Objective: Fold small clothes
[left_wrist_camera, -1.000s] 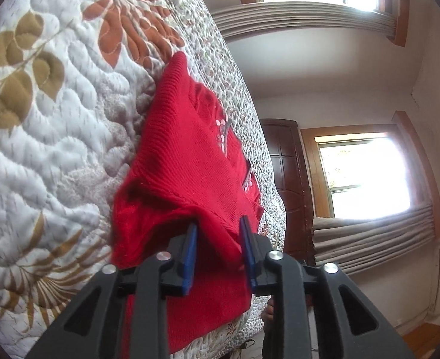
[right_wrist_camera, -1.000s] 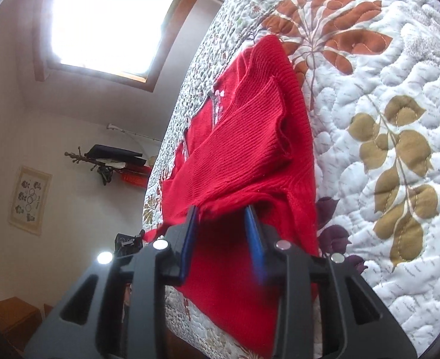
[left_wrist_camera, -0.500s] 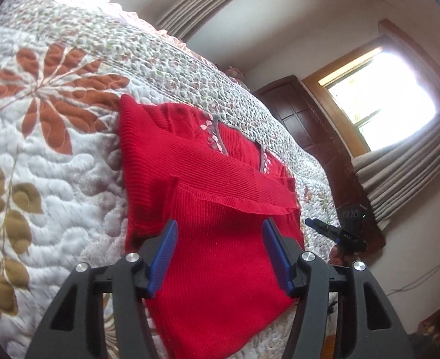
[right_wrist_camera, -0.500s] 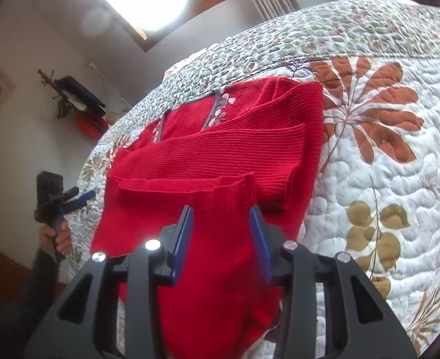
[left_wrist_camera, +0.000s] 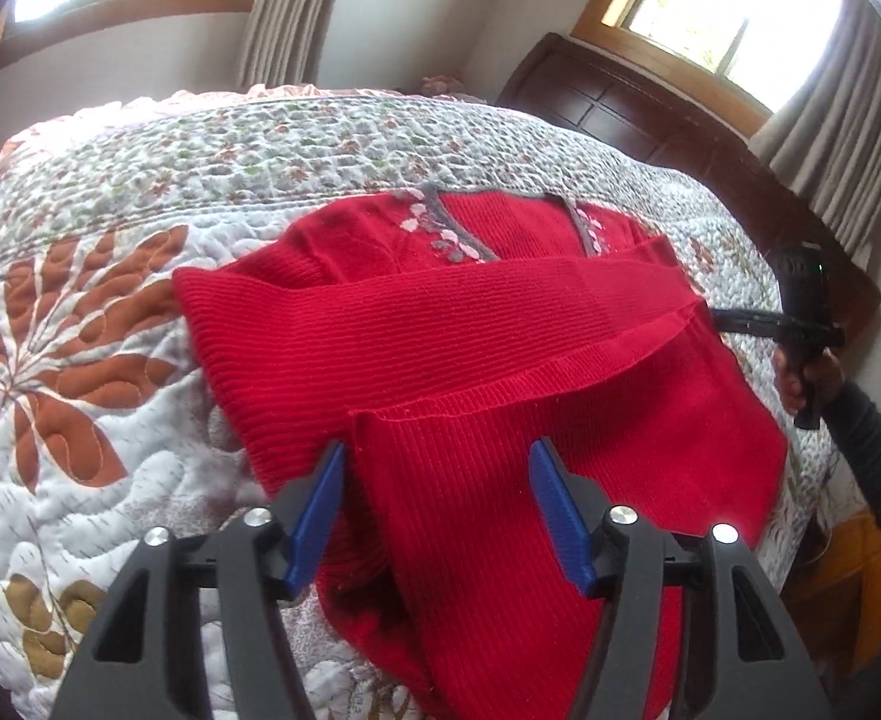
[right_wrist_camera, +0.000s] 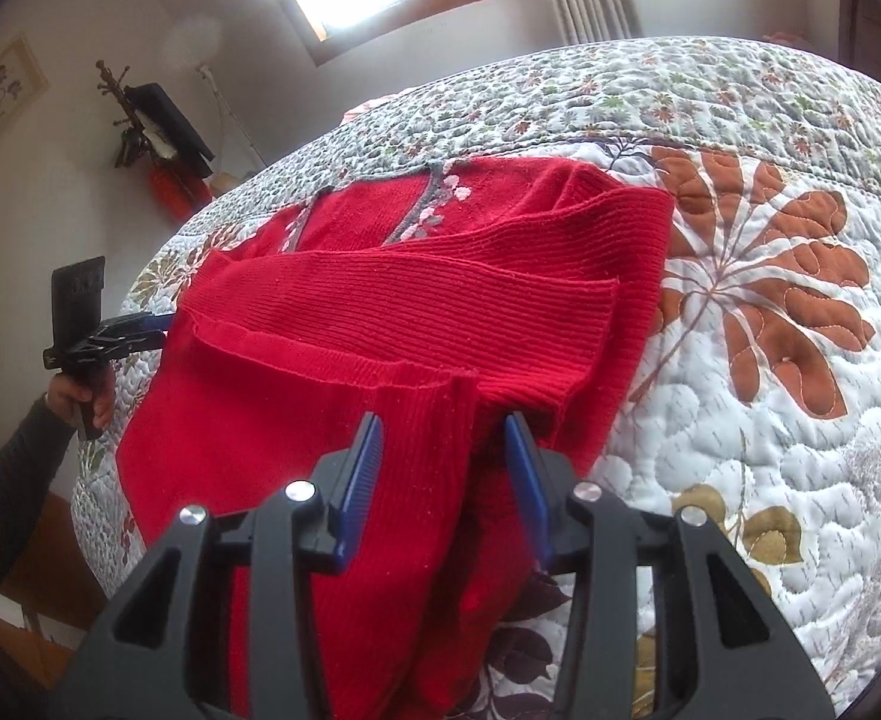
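A red knit sweater (left_wrist_camera: 452, 324) with a grey flowered neckline lies on the quilted bed (left_wrist_camera: 80, 312), its sleeves crossed over the body and the bottom hem turned up. My left gripper (left_wrist_camera: 440, 480) hovers open over the left corner of the turned-up hem, cloth lying between its blue fingers. In the right wrist view the same sweater (right_wrist_camera: 416, 300) fills the middle. My right gripper (right_wrist_camera: 443, 450) is open over the hem's right corner. Each gripper also shows in the other's view: the right gripper (left_wrist_camera: 734, 319) at the sweater's right edge, the left gripper (right_wrist_camera: 161, 324) at its left edge.
The floral quilt (right_wrist_camera: 770, 312) covers the whole bed. A dark wooden headboard (left_wrist_camera: 620, 102) and curtained windows stand behind it. A coat rack (right_wrist_camera: 152, 126) is by the far wall. The person's hand and dark sleeve (left_wrist_camera: 860, 438) reach in from the bed's edge.
Both grippers carried the hem up over the sweater, let it go and levelled out. The left jaws opened wide; the right jaws opened a little.
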Motion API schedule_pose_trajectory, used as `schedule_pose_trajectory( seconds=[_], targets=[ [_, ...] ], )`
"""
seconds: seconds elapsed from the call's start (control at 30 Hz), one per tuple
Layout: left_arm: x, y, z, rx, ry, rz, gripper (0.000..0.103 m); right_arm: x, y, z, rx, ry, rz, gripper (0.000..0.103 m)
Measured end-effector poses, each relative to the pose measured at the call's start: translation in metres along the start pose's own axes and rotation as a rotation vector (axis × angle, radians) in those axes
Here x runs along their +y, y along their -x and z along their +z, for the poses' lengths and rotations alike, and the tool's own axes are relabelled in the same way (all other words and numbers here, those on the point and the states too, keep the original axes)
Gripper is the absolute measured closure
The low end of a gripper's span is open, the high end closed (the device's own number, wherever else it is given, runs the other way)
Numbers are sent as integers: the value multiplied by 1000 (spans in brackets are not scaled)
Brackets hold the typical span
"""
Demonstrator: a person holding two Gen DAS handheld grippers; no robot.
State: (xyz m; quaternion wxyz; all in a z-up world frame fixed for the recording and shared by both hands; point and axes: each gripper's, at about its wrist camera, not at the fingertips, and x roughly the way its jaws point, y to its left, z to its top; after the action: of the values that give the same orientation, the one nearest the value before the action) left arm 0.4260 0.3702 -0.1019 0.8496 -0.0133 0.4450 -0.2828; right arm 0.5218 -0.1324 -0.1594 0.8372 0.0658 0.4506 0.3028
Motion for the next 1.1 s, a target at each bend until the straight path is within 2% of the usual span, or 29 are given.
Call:
schedule_pose_trajectory(
  seconds=[0.03, 0.13, 0.37, 0.4, 0.43, 0.47, 0.5, 0.53, 0.7, 0.93, 1.1],
  targets=[
    [-2, -1, -1, 7, -24, 16, 57, 1, -1, 1, 3, 15, -2, 60],
    [-3, -4, -3, 30, -49, 26, 61, 4, -1, 2, 10, 56, -8, 60],
    [3, -10, 0, 31, -22, -4, 61, 6, -7, 5, 21, 101, -16, 61],
    [4, -10, -1, 26, -14, -11, 64, 7, -7, 5, 23, 101, -13, 67],
    [4, -9, -1, 21, -5, -17, 79, 7, -7, 5, 27, 103, -12, 71],
    [5, -9, -2, 17, 3, -24, 94, 8, -8, 5, 33, 110, -17, 81],
    [6, -6, -2, 4, 11, -31, 94, 10, -8, 5, 38, 121, -27, 87],
    [6, -4, -2, -9, 17, -35, 96, 10, -9, 5, 42, 126, -35, 99],
    [2, 13, -2, -72, 41, -59, 98, 10, 1, 6, 19, 87, -21, 99],
    [-8, 48, 2, -185, 48, -106, 98, 29, 40, 13, -55, 85, 3, 99],
    [-12, 62, 11, -230, 41, -98, 98, 41, 62, 26, -101, 90, 10, 100]
  ],
)
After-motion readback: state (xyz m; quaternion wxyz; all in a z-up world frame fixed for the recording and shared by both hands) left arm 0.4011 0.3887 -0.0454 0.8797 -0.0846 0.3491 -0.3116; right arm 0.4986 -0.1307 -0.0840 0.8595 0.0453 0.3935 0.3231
